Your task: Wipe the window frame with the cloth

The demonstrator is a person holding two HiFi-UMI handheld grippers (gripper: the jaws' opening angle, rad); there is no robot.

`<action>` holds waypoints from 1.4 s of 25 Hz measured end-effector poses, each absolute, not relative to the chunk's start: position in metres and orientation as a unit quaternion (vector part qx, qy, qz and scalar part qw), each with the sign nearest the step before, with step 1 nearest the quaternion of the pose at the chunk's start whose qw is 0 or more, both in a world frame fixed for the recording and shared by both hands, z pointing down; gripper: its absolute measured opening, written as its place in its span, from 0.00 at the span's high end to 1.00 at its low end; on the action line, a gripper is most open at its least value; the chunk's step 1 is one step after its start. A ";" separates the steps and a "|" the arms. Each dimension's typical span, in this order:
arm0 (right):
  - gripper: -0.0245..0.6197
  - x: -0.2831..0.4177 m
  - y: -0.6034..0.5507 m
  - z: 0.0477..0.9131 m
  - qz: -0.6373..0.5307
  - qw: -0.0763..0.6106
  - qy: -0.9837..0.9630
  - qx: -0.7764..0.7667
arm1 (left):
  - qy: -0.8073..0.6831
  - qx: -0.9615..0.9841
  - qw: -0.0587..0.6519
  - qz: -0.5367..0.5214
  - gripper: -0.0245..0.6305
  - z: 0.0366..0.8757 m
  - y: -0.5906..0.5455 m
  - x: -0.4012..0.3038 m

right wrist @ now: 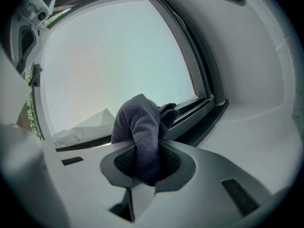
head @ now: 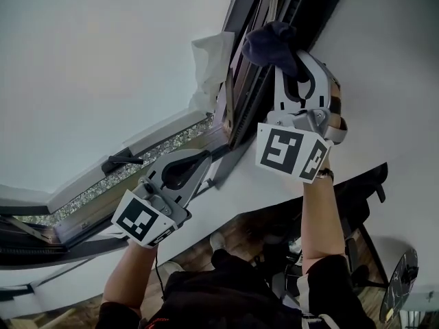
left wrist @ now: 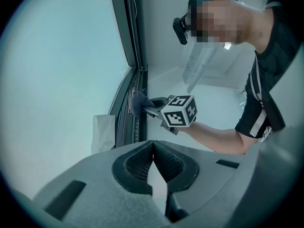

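One dark blue-grey terry cloth [right wrist: 140, 127] is pinched in the jaws of the right gripper [right wrist: 145, 161], its bunched end pressed against the dark metal window frame [right wrist: 199, 110]. The frame's rail runs lengthwise past the jaws (so a stroke would likely follow it). The left gripper [left wrist: 153, 161], pressed together on nothing, sits farther down the frame.

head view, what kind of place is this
Probably an indoor room, home or office, at a large window: a dark window frame with the cloth up against it, a white wall beside it, and wood floor below.
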State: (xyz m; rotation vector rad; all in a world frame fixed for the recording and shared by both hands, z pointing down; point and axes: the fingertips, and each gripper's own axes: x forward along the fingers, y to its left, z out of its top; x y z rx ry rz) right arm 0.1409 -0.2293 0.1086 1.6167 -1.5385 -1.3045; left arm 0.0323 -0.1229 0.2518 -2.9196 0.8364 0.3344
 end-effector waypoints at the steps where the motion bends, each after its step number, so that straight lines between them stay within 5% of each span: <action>1: 0.87 0.141 -0.230 0.115 -0.482 0.278 -0.575 0.600 | 0.273 -0.955 0.039 0.106 0.93 0.255 -0.122 0.033; 35: 0.87 0.148 -0.238 0.343 -0.365 0.362 -0.661 0.546 | 0.282 -0.956 -0.057 0.054 0.93 0.361 -0.113 0.042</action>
